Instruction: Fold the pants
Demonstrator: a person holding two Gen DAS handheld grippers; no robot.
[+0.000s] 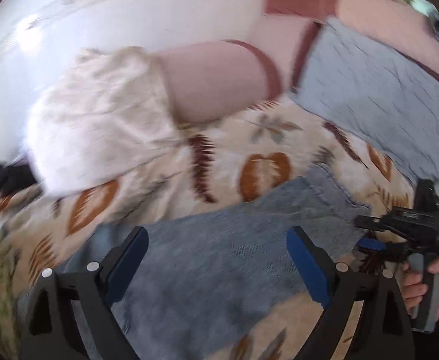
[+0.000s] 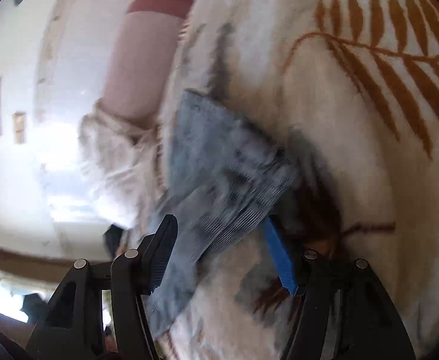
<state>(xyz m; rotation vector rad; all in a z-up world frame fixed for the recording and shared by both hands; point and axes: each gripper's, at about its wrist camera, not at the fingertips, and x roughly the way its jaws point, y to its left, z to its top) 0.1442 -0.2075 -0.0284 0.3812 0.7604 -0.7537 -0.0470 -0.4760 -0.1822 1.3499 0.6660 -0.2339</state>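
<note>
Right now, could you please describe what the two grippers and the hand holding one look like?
The left gripper has black angular plastic fingers with silver rivets and dark blue ribbed pads. The right gripper matches, its pads a brighter blue. The right hand is bare, on a grey handle below a black body.

No text, label, brand, number or sign can be read in either view. The black body of the other hand-held gripper (image 1: 411, 225), seen at the right edge of the left wrist view, carries a small raised marking, but motion blur leaves it illegible. The cream bedspread with brown and rust leaf print (image 2: 354, 96) bears only pattern, no lettering.
</note>
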